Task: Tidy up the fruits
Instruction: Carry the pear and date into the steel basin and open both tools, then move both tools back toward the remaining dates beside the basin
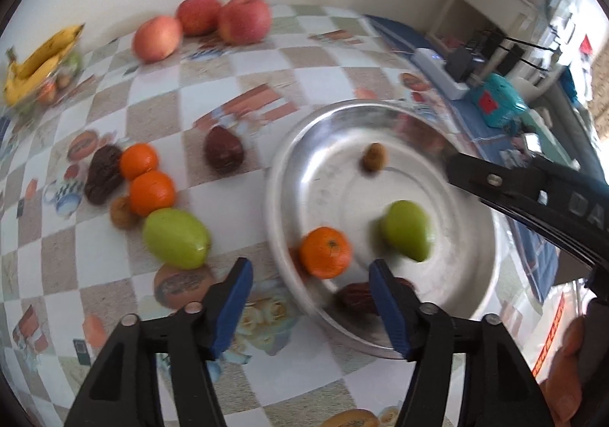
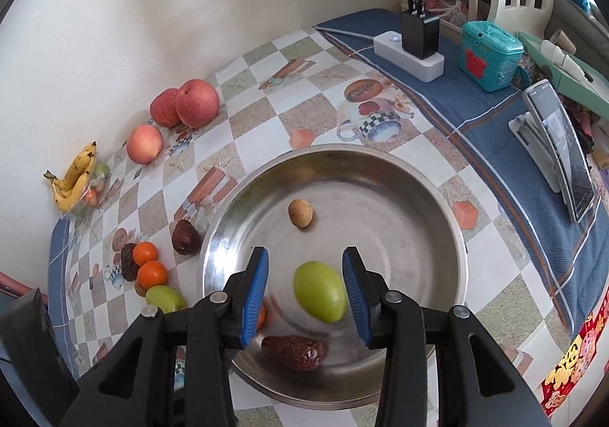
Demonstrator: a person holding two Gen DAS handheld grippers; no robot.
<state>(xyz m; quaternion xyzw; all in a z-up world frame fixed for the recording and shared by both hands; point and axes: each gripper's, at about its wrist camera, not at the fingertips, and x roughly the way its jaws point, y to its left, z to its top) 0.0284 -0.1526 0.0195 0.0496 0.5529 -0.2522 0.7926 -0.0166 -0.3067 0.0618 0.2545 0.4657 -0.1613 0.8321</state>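
Checkered tablecloth (image 2: 266, 111) under steel bowl (image 2: 437, 206), fruit.

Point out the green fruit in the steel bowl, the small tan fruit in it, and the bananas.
green fruit (image 2: 320, 291): right wrist view, middle of its skin.
small tan fruit (image 2: 300, 213): right wrist view, its centre.
bananas (image 2: 76, 175): right wrist view, mid-length of the bunch.

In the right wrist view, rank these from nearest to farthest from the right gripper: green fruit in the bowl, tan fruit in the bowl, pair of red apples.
1. Green fruit, between the right gripper's fingers.
2. Tan fruit, farther back in the bowl.
3. Red apples, far left by the wall.
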